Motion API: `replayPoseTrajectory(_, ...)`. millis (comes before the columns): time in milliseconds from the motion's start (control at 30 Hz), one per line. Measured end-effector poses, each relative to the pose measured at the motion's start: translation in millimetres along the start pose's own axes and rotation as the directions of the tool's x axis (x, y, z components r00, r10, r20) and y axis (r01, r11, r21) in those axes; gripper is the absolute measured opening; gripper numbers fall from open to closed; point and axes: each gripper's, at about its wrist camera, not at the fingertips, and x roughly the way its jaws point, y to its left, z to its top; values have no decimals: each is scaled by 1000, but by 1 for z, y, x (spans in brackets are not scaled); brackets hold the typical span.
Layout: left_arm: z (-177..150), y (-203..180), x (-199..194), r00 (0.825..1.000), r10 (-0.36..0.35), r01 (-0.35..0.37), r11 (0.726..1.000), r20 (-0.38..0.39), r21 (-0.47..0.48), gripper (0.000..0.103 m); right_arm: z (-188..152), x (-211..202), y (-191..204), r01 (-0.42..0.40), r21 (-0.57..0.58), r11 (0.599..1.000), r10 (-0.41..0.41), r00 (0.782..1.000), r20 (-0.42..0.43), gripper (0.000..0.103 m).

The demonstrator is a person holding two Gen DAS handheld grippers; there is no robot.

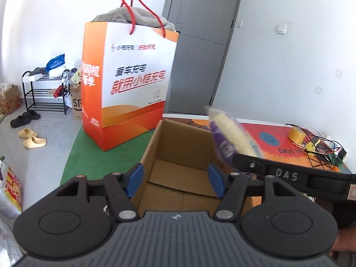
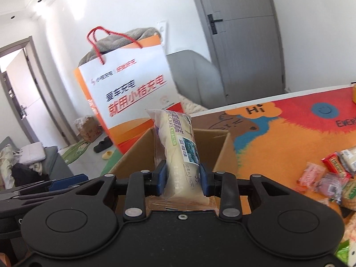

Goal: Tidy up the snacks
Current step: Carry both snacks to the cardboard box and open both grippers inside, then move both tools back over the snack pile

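The cake (image 2: 181,153) is a pale, cream-coloured roll in a clear wrapper with a green and dark label (the print is too blurred to read). The right gripper (image 2: 183,179) pinches it near its lower end between blue pads (image 2: 161,179), so it stands up ahead of the fingers, over the open box (image 2: 222,146). From the left wrist it is a smeared, purple-edged shape (image 1: 231,135) up and to the right. The left gripper (image 1: 175,179) is spread, nothing between its fingers, the box (image 1: 180,155) just ahead. Snacks (image 2: 331,173) lie to the right, cut off by the edge. A bag (image 1: 131,82) stands beyond the box.
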Motion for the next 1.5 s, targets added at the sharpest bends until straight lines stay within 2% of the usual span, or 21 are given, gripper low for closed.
replayPoseTrajectory(67, 0, 4, -3, 1000, 3, -3, 1000, 8, -19, 74, 0, 0, 4, -45, -8, 999, 45, 999, -10, 42)
replayPoseTrajectory(133, 1, 7, -6, 1000, 11, -11, 1000, 14, -28, 79, -1, -4, 6, -33, -19, 999, 33, 999, 0, 52)
replayPoseTrajectory(267, 2, 4, -7, 1000, 18, -18, 1000, 21, -21, 83, 1, -15, -1, -18, -2, 1000, 18, 1000, 9, 55)
replayPoseTrajectory(367, 0, -2, -6, 999, 28, -28, 1000, 17, -7, 86, 0, -24, -8, 22, -7, 1000, -22, 1000, 21, 67)
replayPoseTrajectory(600, -4, -22, -4, 1000, 2, -2, 1000, 7, 14, 91, -6, -44, -29, 112, -4, 994, -111, 993, 43, 85)
replayPoseTrajectory(867, -10, -58, -4, 999, -50, 49, 997, 9, 64, 97, -17, -73, -70, 196, 68, 978, -198, 979, 36, 95)
replayPoseTrajectory(1100, -18, -90, -3, 994, -106, 108, 990, -19, 95, 98, -27, -97, -102, 234, 136, 963, -241, 969, 43, 100)
replayPoseTrajectory(1500, -28, -129, 0, 987, -153, 157, 980, -46, 118, 98, -41, -122, -141, 305, 226, 925, -320, 947, 35, 101)
